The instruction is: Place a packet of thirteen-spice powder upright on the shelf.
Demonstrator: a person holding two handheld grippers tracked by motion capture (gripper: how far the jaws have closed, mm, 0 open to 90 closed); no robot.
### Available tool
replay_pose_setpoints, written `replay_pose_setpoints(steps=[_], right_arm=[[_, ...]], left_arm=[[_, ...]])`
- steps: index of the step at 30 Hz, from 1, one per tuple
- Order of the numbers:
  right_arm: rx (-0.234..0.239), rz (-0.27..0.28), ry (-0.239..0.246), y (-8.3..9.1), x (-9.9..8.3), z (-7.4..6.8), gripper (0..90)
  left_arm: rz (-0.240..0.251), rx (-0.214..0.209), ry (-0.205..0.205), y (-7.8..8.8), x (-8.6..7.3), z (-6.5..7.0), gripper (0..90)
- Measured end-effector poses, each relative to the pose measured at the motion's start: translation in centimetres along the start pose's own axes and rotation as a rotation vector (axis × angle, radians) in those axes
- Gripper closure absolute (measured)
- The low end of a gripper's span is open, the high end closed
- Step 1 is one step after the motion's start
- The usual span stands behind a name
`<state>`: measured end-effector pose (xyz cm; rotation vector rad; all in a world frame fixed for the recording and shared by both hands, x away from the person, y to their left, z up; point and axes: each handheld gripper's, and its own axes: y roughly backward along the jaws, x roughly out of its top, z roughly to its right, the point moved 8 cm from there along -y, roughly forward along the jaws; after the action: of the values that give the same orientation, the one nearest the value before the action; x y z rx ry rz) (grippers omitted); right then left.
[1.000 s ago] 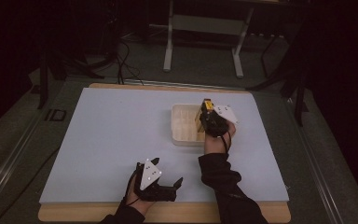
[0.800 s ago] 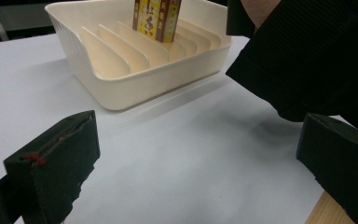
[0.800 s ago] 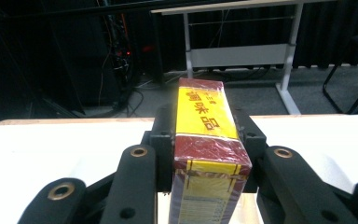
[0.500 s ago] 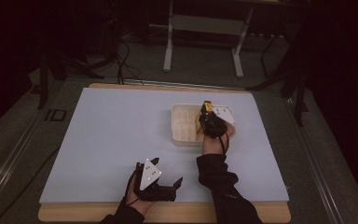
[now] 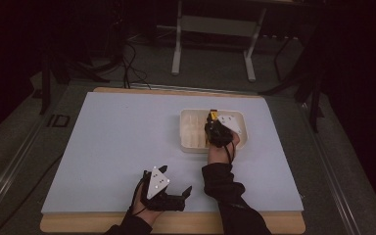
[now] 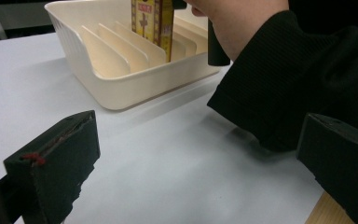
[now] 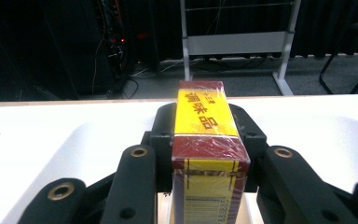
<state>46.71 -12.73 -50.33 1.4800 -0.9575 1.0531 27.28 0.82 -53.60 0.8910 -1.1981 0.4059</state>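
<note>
Yellow-and-red box point(image 7: 208, 154) is clamped between the right gripper point(image 5: 214, 128) jaws and held upright over the cream divider tray point(image 5: 189, 143), its lower end seen down among the slats in the left gripper view. Left gripper point(image 5: 169, 192) is parked near the table point(image 5: 112, 142) edge, jaws spread wide with nothing gripped.
</note>
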Motion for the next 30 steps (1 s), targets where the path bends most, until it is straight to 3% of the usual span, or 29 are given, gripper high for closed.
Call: replay_pose_setpoints(steps=[8, 15, 17, 24, 30], right_arm=[[0.001, 0.005, 0.008, 0.0, -0.5, -0.1, 67.2], [0.008, -0.037, 0.004, -0.1, -2.2, -0.1, 65.6], [0.018, -0.025, 0.011, 0.0, -2.5, -0.2, 65.4], [0.023, -0.04, 0.003, -0.1, -2.4, -0.1, 65.0], [0.048, -0.06, 0.024, -0.1, -2.3, 0.0, 61.3]], left_arm=[[-0.003, -0.001, -0.003, -0.1, -0.1, 0.1, 0.4], [-0.005, -0.001, 0.0, -0.1, -0.1, 0.1, 0.4], [-0.007, 0.0, -0.003, -0.1, -0.1, 0.1, 0.4], [-0.012, -0.002, -0.004, -0.2, -0.2, 0.1, 0.4], [-0.011, -0.003, -0.006, -0.2, -0.1, 0.1, 0.4]])
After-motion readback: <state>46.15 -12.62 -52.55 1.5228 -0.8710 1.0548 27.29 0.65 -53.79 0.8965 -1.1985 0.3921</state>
